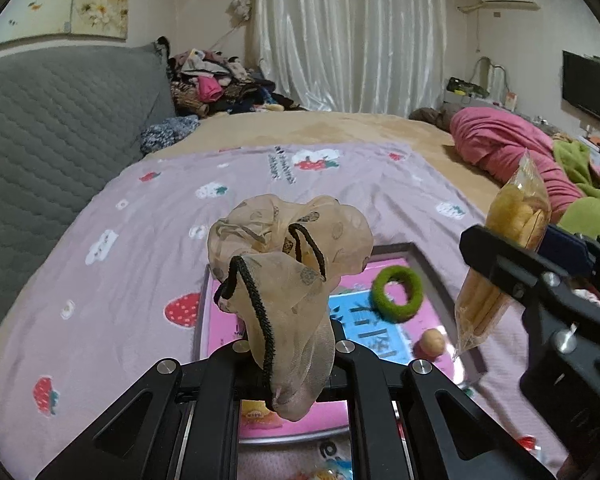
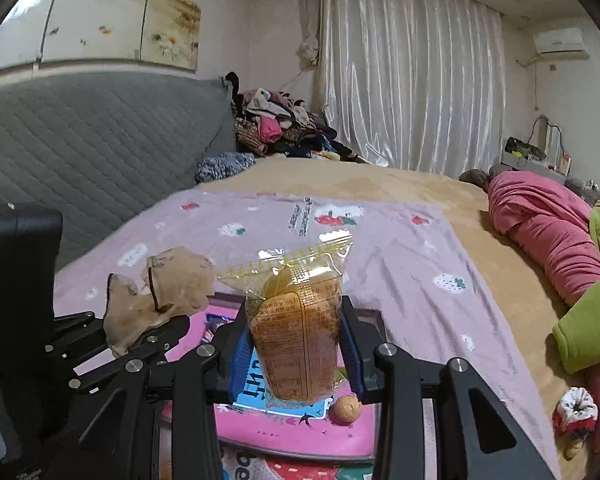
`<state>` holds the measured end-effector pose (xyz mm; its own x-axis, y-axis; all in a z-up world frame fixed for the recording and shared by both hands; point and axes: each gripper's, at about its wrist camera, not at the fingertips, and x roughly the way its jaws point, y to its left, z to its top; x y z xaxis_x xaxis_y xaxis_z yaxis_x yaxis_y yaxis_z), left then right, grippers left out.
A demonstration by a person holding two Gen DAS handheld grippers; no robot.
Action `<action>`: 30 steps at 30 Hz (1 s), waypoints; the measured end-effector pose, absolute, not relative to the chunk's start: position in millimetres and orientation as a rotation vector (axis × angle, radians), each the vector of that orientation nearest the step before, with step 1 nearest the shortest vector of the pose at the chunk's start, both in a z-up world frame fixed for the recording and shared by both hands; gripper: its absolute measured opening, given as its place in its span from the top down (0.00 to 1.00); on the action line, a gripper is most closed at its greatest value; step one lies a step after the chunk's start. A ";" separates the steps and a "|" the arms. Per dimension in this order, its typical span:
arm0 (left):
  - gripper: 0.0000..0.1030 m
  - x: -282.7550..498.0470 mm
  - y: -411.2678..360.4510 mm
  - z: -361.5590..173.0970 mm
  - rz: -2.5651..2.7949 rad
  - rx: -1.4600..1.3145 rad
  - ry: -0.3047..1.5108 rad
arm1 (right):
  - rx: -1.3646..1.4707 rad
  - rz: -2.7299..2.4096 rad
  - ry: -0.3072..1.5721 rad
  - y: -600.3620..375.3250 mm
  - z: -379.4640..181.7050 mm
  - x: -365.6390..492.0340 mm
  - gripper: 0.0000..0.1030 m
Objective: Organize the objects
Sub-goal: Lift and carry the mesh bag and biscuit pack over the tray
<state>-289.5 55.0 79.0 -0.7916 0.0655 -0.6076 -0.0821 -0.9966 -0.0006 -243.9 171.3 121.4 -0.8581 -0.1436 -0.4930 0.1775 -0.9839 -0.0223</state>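
Note:
My left gripper point(image 1: 291, 346) is shut on a beige sheer scrunchie point(image 1: 288, 256) with a black elastic cord, which droops over the fingers and hides their tips. To its right, my right gripper point(image 1: 524, 242) is shut on a clear snack packet point(image 1: 508, 216) of yellow biscuits. In the right wrist view the packet point(image 2: 296, 332) stands upright between the blue pads point(image 2: 236, 356) of the right gripper point(image 2: 296, 346), and the left gripper point(image 2: 168, 322) with the scrunchie point(image 2: 160, 292) is at the left. Both hang above a pink tray point(image 1: 203, 312) on the strawberry-print bedsheet.
A green hair tie point(image 1: 398, 292) and a small tan nut point(image 1: 432, 342) lie in the tray point(image 2: 372, 322). Pink bedding point(image 2: 548, 232) and a green blanket point(image 2: 584, 332) lie on the right. A red-and-white scrunchie point(image 2: 574, 408) sits near them. The grey headboard point(image 1: 60, 120) is on the left.

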 end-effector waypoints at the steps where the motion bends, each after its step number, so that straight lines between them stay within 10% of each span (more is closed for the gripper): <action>1: 0.90 -292.1 54.2 70.3 2.906 -0.990 0.044 | 0.765 -2.872 0.101 169.8 112.5 -247.5 0.62; 30: 0.88 -343.5 57.6 -39.7 2.691 -1.337 0.041 | 1.119 -2.771 0.159 164.2 1.4 -312.2 0.62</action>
<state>-343.5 57.6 -39.7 -0.5965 0.1098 -0.7950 -0.1343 -0.9903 -0.0360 -312.2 164.2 1.4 -0.7106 -0.0979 -0.6967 0.1768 -0.9833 -0.0421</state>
